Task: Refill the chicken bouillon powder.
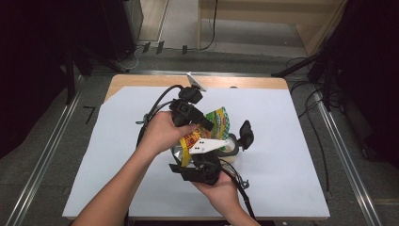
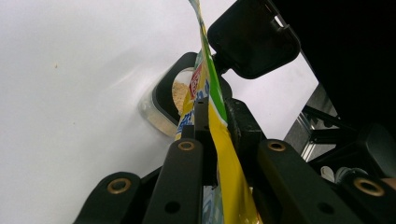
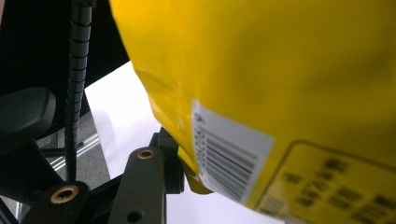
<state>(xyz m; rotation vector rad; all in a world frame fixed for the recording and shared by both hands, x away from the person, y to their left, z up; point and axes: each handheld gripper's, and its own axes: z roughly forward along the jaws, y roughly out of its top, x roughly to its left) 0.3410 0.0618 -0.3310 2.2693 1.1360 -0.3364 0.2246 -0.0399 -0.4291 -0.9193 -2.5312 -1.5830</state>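
Barcode on yellow pouch (image 3: pixel 289 93); its print blurred, unreadable.

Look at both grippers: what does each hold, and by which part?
Both hold the same yellow snack bag. The left gripper pinches a thin edge of it; the right gripper clamps a corner near the barcode, above the container.

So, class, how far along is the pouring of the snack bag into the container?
Done: the yellow-green snack bag is off the table, the left gripper and right gripper both clamped on it, and some crumbly filling already lies in the open container. In hand: holding the bag over that container. Left: probably finishing the pour, then setting the bag down. How much remains inside cannot be seen.
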